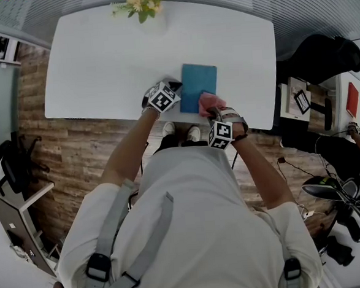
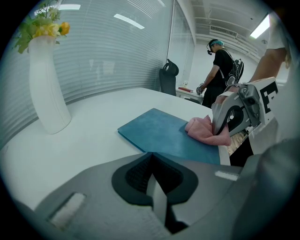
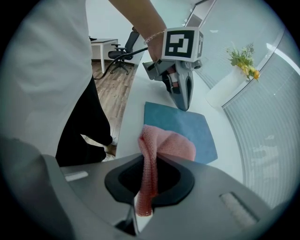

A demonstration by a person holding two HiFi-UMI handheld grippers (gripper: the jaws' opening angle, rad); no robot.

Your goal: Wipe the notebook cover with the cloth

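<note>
A blue notebook lies flat on the white table near its front edge. A pink cloth rests on the notebook's near right corner, and my right gripper is shut on it; the cloth bunches out ahead of the jaws onto the notebook. My left gripper sits at the notebook's left edge, jaws shut with nothing between them. From the left gripper view the notebook and the cloth lie ahead to the right, and the right gripper sits over the cloth.
A white vase with yellow flowers stands at the table's far edge. A person in black stands by a side desk to the right. An office chair is on the wooden floor at the left.
</note>
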